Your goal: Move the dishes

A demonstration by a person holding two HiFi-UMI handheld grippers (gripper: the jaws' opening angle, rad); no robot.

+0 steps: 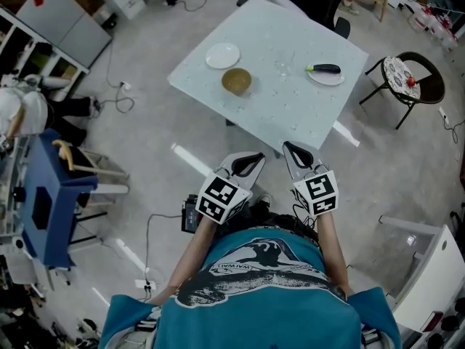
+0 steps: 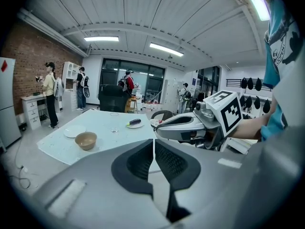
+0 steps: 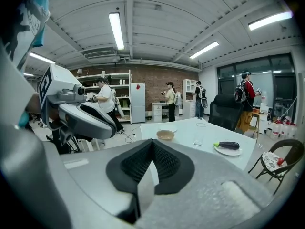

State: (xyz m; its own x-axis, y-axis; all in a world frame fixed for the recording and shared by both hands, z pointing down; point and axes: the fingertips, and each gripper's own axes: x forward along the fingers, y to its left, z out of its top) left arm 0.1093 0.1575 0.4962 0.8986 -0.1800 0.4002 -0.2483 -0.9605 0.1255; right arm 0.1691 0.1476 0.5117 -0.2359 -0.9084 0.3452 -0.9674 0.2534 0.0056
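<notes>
The left gripper (image 1: 247,163) and right gripper (image 1: 296,153) hang side by side short of the desk (image 1: 290,115), jaws pressed together on nothing — likely because the bowl (image 1: 237,81), the empty plate (image 1: 222,55) and the plate (image 1: 330,79) bearing what seems an eggplant (image 1: 323,68) sit well ahead on it.

Smooth table top (image 1: 276,111); matt bowl (image 1: 237,81); brick wall (image 2: 28,61).
</notes>
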